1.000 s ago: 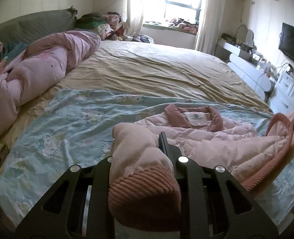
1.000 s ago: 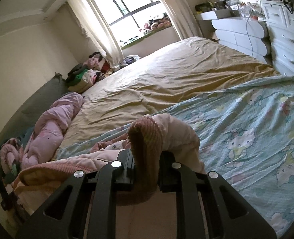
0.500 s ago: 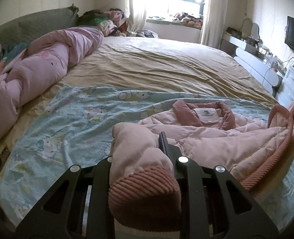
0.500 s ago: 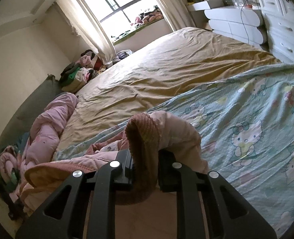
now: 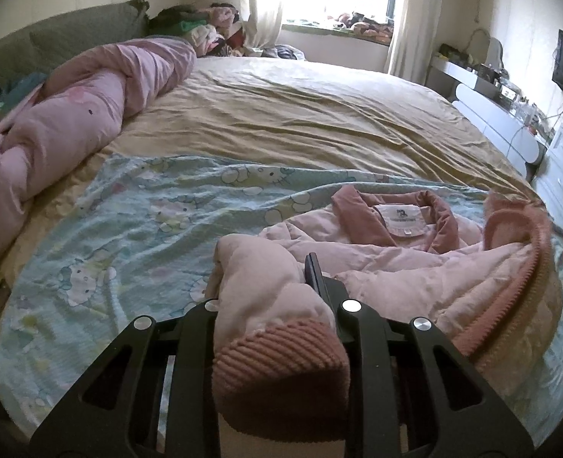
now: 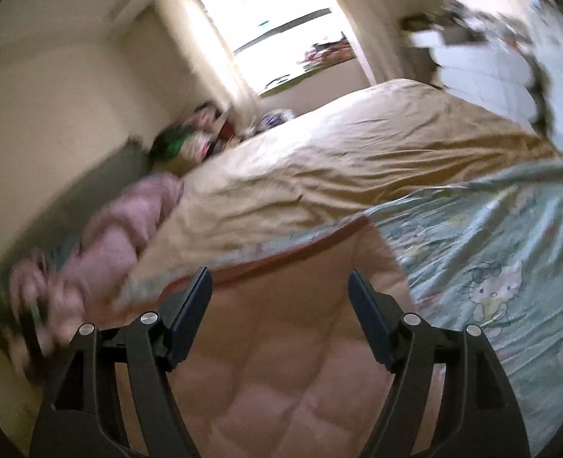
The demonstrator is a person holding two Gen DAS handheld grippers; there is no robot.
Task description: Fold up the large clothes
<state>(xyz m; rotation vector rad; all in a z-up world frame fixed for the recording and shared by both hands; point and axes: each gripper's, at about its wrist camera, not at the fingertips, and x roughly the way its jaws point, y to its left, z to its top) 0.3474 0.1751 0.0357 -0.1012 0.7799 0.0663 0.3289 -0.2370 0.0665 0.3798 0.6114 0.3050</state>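
- Folding a pink padded jacket (image 5: 415, 267) that lies on the blue cartoon sheet (image 5: 129, 236) near the bed's (image 5: 300, 114) front edge, collar toward the window.
- Left tongs (image 5: 274, 282) are clamped on the jacket's left sleeve (image 5: 266, 305); the ribbed cuff bulges back between the arms toward the camera.
- Right tongs (image 6: 279, 286) have just been opening and now stand wide apart, empty, over the quilted pink cloth (image 6: 300, 343); this view is blurred.
- The jacket's body lies ahead and to the right of the left tongs, its long axis running from the front edge toward the collar.
- Judgement: the left hand, the only one holding, looks set to carry its sleeve rightward across the body.
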